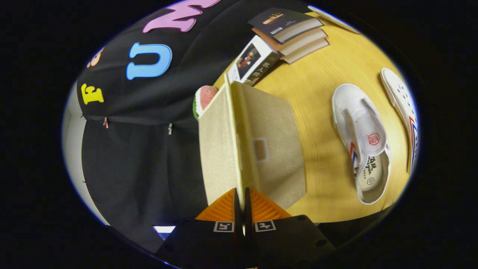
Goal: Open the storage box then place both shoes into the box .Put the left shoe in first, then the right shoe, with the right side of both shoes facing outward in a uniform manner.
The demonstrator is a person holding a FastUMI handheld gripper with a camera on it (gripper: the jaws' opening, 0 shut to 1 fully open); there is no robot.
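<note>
gripper view is rolled sideways, so the wooden table (317, 93) runs up one side and the black cloth wall (149, 157) fills the other. gripper (242, 198) is nearly closed, both fingers pinching the thin edge of the beige fabric lid (216, 149) of the storage box (276, 157); only a narrow slit between the tips, with the lid edge running through it. lid is lifted off the box and stands edge-on, stretching away from the fingers. box body is beige woven fabric with a small label window (261, 149) on its face, sitting on the table just ahead of the fingers. two white canvas shoes lie on the table well apart from the box: nearer shoe (362, 145) with opening visible, red stamp on the tongue and red-blue stripes on its side; second shoe (403, 112) beyond it, side-on, same stripes. both shoes outside the box. watermelon-slice toy (204, 98) peeks out behind the lid's far end. beyond the box, a boxed book with a portrait cover (250, 63) and a stack of three books (291, 33). white tray or plate edge (332, 18) at the far table end, can't tell which.
</note>
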